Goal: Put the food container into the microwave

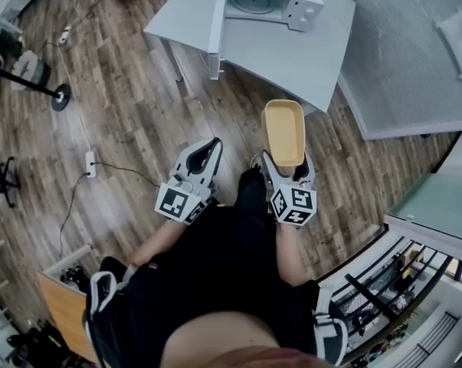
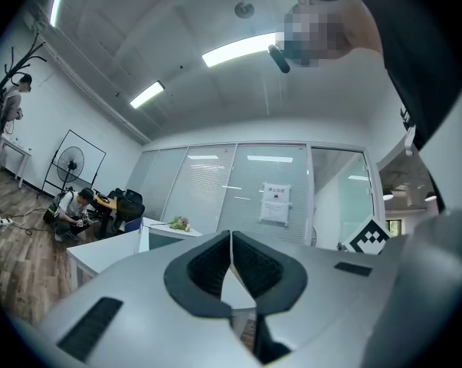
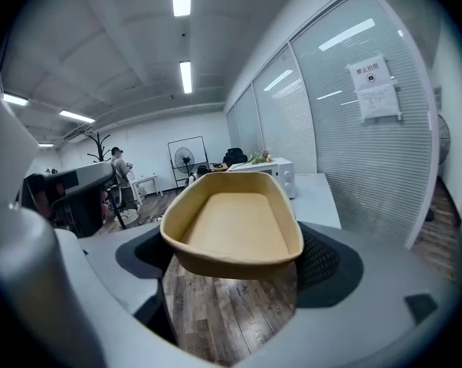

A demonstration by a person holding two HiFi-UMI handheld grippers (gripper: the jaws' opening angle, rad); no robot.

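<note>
A tan, empty food container is held level above the wooden floor, my right gripper shut on its near end. It fills the middle of the right gripper view, container between the dark pads. The white microwave stands with its door open on the grey table ahead; it shows small and far in the right gripper view, microwave. My left gripper is at the left, shut with nothing in it; its pads meet in the left gripper view.
A standing fan and a power strip with cables lie on the floor to the left. Shelving with a glass top is at the right. People crouch by desks across the room.
</note>
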